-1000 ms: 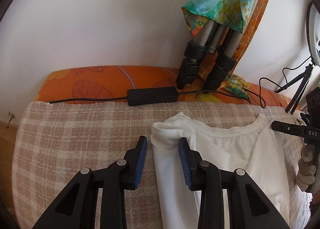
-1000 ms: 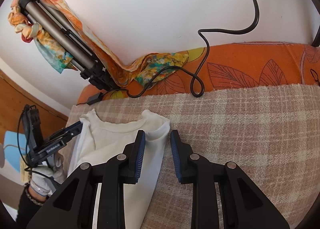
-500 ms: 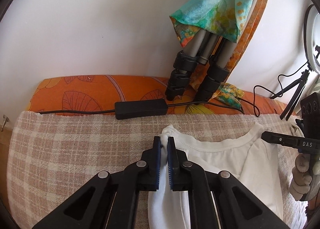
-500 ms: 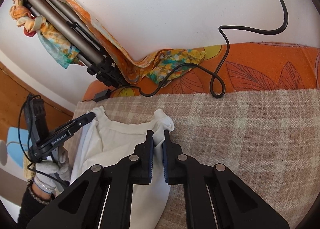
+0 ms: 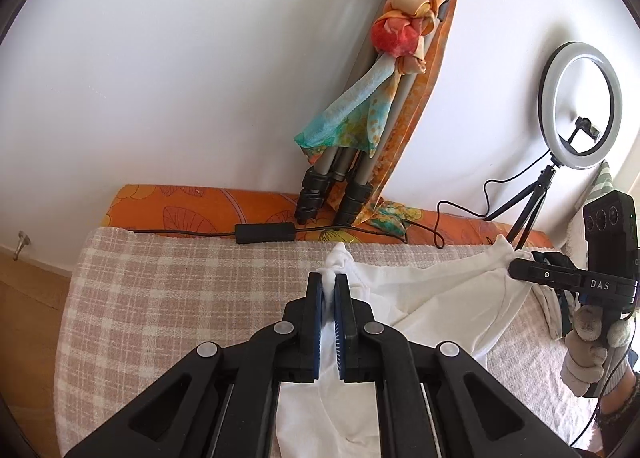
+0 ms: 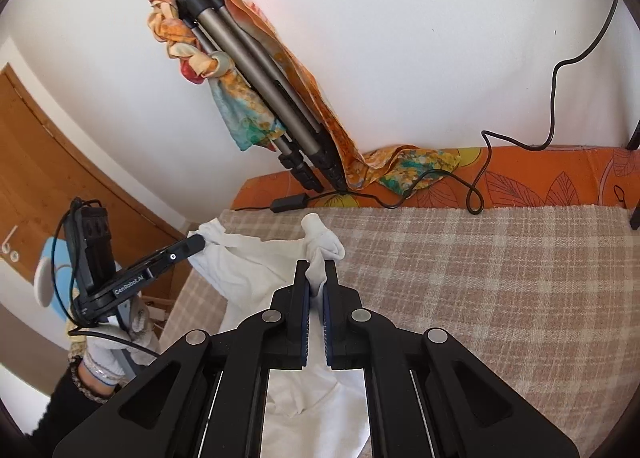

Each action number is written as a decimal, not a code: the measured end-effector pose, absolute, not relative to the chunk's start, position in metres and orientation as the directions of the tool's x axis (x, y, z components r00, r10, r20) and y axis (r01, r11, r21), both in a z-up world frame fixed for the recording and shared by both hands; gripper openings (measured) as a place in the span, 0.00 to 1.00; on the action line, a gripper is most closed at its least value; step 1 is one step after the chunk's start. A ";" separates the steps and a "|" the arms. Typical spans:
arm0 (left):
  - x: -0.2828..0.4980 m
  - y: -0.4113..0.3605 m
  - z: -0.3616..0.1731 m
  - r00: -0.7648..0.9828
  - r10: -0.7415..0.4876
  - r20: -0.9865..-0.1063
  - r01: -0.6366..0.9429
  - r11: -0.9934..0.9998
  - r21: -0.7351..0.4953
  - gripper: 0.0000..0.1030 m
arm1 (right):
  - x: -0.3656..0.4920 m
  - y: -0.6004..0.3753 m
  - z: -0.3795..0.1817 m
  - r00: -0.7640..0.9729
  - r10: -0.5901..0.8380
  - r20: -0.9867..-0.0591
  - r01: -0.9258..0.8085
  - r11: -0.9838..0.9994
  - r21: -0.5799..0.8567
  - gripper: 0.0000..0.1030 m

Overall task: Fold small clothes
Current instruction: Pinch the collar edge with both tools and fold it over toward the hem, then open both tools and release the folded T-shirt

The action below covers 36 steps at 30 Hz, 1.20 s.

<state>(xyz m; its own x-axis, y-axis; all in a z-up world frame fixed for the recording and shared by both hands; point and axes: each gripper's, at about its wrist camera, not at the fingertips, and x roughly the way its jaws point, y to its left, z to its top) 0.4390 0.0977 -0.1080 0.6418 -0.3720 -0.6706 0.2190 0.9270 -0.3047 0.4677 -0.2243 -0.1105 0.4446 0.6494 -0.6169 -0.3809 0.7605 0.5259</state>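
A small white shirt [image 5: 436, 298] hangs lifted above a beige checked blanket [image 5: 180, 298]. My left gripper [image 5: 330, 284] is shut on one shoulder corner of the white shirt, which sticks out past the fingertips. My right gripper [image 6: 316, 272] is shut on the other shoulder corner [image 6: 320, 242]. The shirt [image 6: 256, 266] stretches between the two grippers, its lower part drooping under them. Each gripper shows in the other's view: the right one [image 5: 520, 270] at far right, the left one [image 6: 196, 246] at left.
A folded tripod [image 5: 352, 161] wrapped in a colourful scarf leans on the white wall behind the bed. A black adapter and cable [image 5: 266, 234] lie on the orange sheet [image 5: 192, 205]. A ring light [image 5: 578, 105] stands at the right. A wooden door [image 6: 52, 161] is at left.
Both grippers closed on the shirt's shoulder corners, then rose, lifting the shirt off the blanket. The cameras now sit higher and see more of the wall.
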 end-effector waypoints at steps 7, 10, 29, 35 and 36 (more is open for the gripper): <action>0.380 0.102 -0.083 0.656 -0.375 -0.655 0.220 0.925 -0.310 0.02 | 0.404 -0.219 -0.084 0.458 0.642 -0.615 -0.406 0.767 0.498 0.04; 0.352 0.106 -0.076 0.659 -0.372 -0.653 0.222 0.926 -0.305 0.02 | 0.376 -0.216 -0.079 0.462 0.637 -0.617 -0.409 0.771 0.489 0.04; 0.197 0.121 -0.129 0.582 -0.355 -0.732 0.226 0.935 -0.274 0.02 | 0.215 -0.203 -0.117 0.451 0.565 -0.691 -0.429 0.816 0.387 0.04; 0.172 0.126 -0.137 0.565 -0.347 -0.749 0.247 0.937 -0.247 0.03 | 0.183 -0.206 -0.133 0.452 0.525 -0.721 -0.452 0.832 0.322 0.05; 0.167 0.129 -0.137 0.562 -0.344 -0.752 0.245 0.938 -0.246 0.03 | 0.178 -0.206 -0.135 0.455 0.515 -0.726 -0.464 0.833 0.301 0.06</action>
